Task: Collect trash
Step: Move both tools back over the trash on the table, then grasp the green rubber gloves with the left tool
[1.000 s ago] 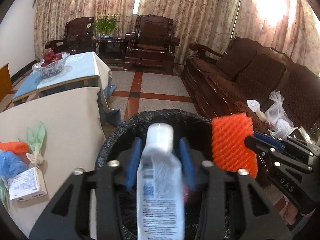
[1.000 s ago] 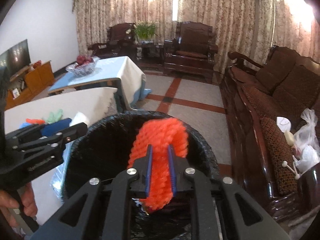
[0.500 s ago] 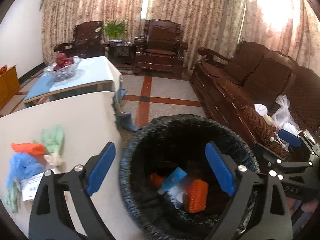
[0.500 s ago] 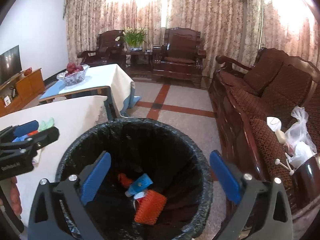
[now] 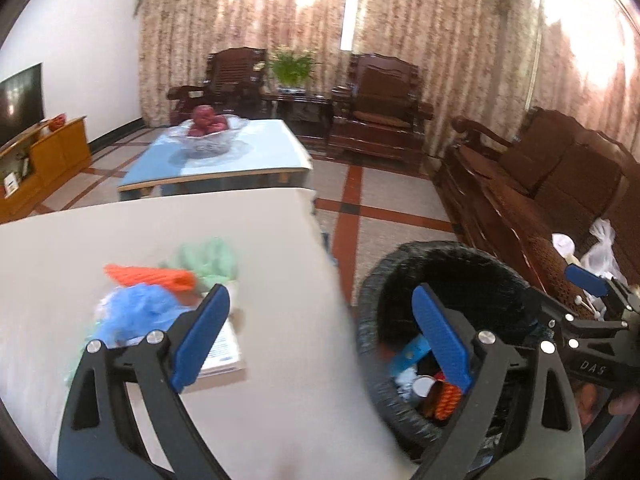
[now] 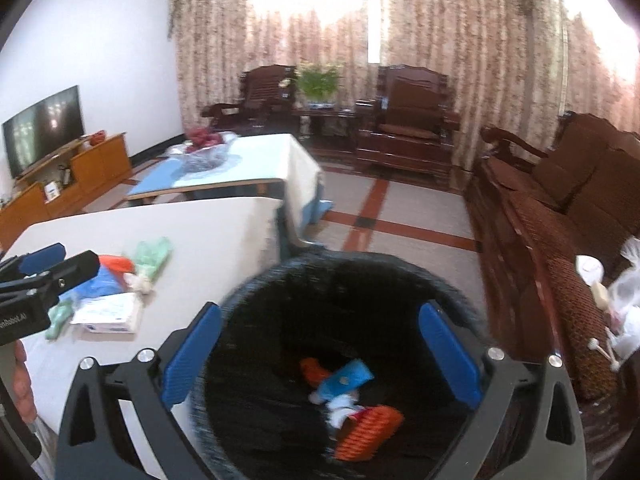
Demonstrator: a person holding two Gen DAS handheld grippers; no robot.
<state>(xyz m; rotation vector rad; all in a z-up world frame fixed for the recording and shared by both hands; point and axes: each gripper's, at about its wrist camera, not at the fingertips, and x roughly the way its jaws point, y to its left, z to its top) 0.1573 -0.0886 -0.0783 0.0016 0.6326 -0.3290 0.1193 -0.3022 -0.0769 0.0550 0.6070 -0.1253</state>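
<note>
On the cream counter (image 5: 260, 264), left of frame, litter remains: steer the wide-open, empty left gripper (image 5: 320, 340) squarely over the orange mesh (image 5: 152, 276), while the equally wide, empty right gripper (image 6: 320, 352) waits above the bin (image 6: 460, 296).

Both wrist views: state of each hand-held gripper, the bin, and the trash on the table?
left hand-held gripper: open, empty
right hand-held gripper: open, empty, above bin
bin: upright, black-lined, trash at bottom
orange sponge: in bin
table trash pile: uncollected

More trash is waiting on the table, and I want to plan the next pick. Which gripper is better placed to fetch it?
Left, probably. The left gripper is open and empty, with one finger already over the pile of trash on the table. The right gripper, also open, faces into the bin.
</note>
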